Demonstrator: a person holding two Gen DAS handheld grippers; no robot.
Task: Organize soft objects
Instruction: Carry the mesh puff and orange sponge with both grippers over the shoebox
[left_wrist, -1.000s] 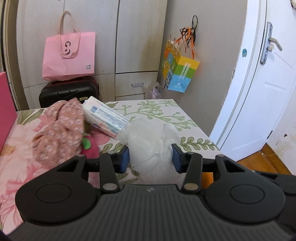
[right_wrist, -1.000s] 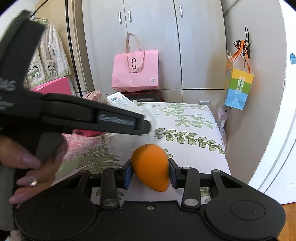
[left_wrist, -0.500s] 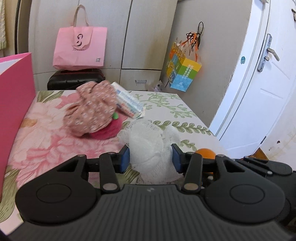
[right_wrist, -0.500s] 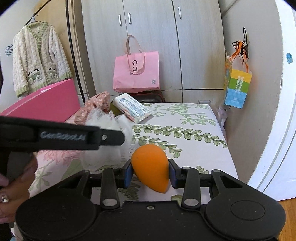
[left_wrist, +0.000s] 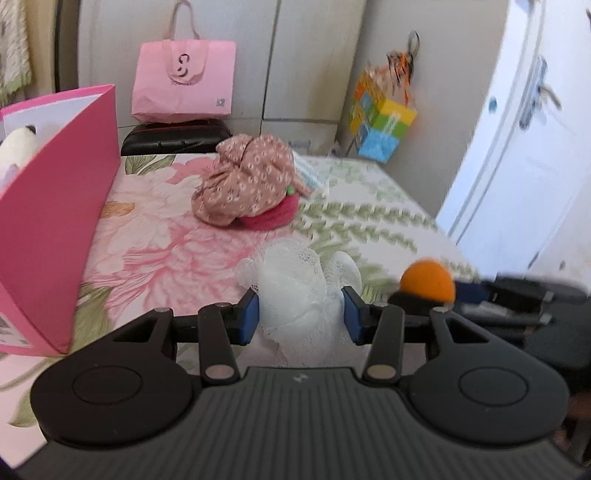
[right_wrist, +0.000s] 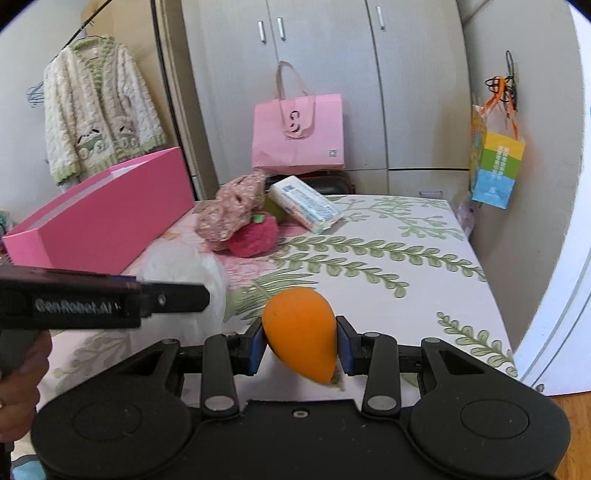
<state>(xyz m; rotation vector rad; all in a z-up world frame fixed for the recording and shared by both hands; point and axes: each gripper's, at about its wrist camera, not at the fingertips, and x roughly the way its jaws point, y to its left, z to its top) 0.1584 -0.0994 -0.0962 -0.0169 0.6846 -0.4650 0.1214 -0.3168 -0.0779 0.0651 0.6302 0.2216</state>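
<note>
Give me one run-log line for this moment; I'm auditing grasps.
left gripper: shut on white mesh puff | right gripper: shut on orange sponge | pink box: open

— Open stretch of bedspread (right_wrist: 424, 295) on the right, up to the wall.
— Blocked on the left by the pink box (right_wrist: 107, 218); farther back by the floral cloth (left_wrist: 245, 182), red plush (right_wrist: 255, 236) and packet (right_wrist: 304, 203) piled together.

Black hand-held gripper (right_wrist: 300, 341), blue pads (right_wrist: 255, 345), silver screws.
</note>
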